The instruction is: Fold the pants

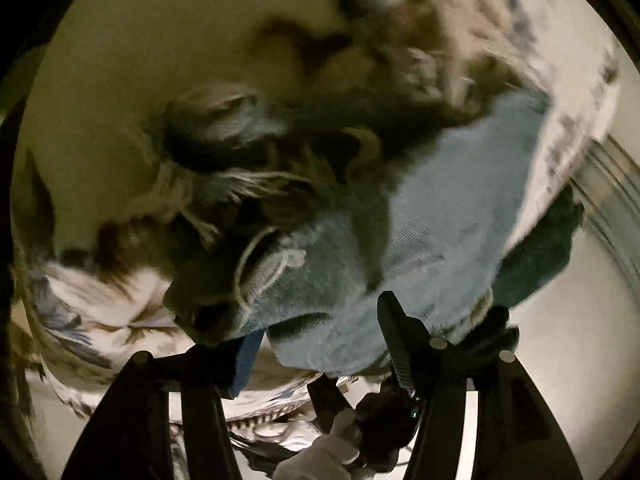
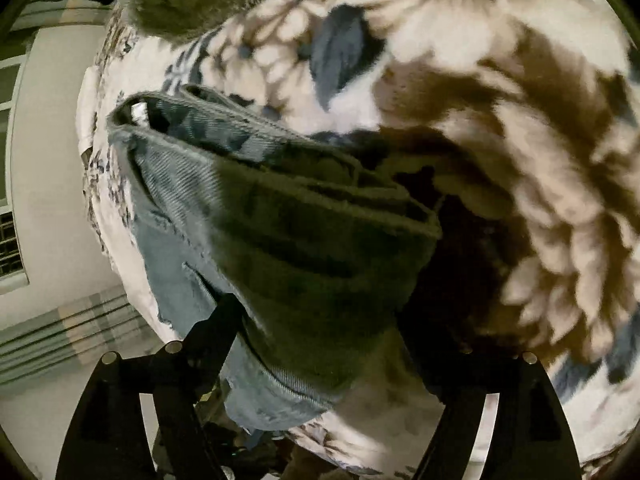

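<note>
The left gripper [image 1: 320, 340] reaches over the denim pants [image 1: 420, 220], which lie bunched on a flower-print bedspread [image 1: 104, 316]; its jaws stand spread, cloth pushed between them, though I cannot tell whether they pinch it. A frayed patch [image 1: 208, 200] shows further along. On the right, the right gripper [image 2: 320, 320] has folded denim layers and a hem [image 2: 256, 148] in its wide gap, grip equally unclear. To fold well, both should probably clamp every layer, then lift together, keeping edges aligned and taut.
</note>
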### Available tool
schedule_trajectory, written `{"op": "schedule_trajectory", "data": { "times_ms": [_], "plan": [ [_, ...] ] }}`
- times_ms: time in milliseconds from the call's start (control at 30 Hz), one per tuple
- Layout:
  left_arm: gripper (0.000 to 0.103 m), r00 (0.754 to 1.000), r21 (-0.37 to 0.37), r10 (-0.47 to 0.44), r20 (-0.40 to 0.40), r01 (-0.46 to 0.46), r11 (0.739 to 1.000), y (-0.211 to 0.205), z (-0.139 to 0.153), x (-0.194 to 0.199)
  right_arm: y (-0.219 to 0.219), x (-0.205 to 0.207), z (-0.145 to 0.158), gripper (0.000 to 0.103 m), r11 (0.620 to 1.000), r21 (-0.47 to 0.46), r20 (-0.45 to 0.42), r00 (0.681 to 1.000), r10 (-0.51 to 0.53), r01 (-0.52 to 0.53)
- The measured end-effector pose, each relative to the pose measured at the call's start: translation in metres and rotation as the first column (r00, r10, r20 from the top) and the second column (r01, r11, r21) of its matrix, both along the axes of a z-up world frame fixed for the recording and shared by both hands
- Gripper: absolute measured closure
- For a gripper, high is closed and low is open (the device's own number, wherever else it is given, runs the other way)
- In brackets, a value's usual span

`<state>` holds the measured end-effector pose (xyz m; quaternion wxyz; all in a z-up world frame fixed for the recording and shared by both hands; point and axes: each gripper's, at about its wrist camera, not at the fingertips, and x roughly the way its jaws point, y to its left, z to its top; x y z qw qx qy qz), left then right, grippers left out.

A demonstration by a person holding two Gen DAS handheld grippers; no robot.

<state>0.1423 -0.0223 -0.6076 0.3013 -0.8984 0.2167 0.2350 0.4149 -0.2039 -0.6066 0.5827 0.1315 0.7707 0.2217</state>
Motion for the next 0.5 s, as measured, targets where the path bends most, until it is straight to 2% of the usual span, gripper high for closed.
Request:
{"op": "schedule_trajectory", "data": {
  "times_ms": [100,200,233,300,333,367,433,467,500],
  "plan": [
    [0.049,0.999,-0.069,0.051,-0.005,-0.052,0.996,-0.007,-0.007,0.005,0.002,-0.001,-0.001,0.02,1.0,-0.003,0.001,1.0,0.007,-0.007],
    [0.049,0.998,-0.067,0.05,-0.043,-0.053,0.996,-0.005,-0.007,0.013,0.0,0.002,0.0,0.02,1.0,0.0,0.0,1.0,0.018,-0.018],
    [0.049,0.998,-0.054,0.038,-0.056,-0.041,0.998,-0.006,-0.006,0.0,0.002,0.003,-0.001,0.02,1.0,-0.001,-0.001,1.0,0.019,-0.019],
    [0.06,0.996,0.001,-0.032,-0.077,0.033,0.999,0.004,0.005,0.012,0.004,0.004,-0.001,0.023,1.0,-0.001,0.002,1.0,0.023,-0.023],
    [0.074,0.994,0.06,-0.083,-0.069,0.087,0.994,0.012,0.016,0.02,0.005,0.005,0.001,0.027,1.0,0.001,0.009,1.0,0.02,-0.02],
    [0.078,0.991,0.11,-0.121,-0.059,0.127,0.986,0.018,0.024,0.025,0.007,0.005,0.002,0.037,1.0,0.01,0.013,1.0,0.016,-0.016],
    [0.079,0.982,0.239,-0.188,-0.011,0.185,0.953,0.031,0.044,0.036,0.008,0.005,0.006,0.041,1.0,0.023,0.021,1.0,0.007,-0.008],
    [0.079,0.978,0.308,-0.206,0.039,0.185,0.933,0.035,0.055,0.039,0.007,0.005,0.007,0.042,0.999,0.036,0.02,1.0,0.005,-0.005],
    [0.079,0.972,0.347,-0.217,0.09,0.174,0.922,0.037,0.058,0.042,0.006,0.004,0.008,0.042,0.999,0.05,0.014,1.0,0.002,-0.003]
  ]
}}
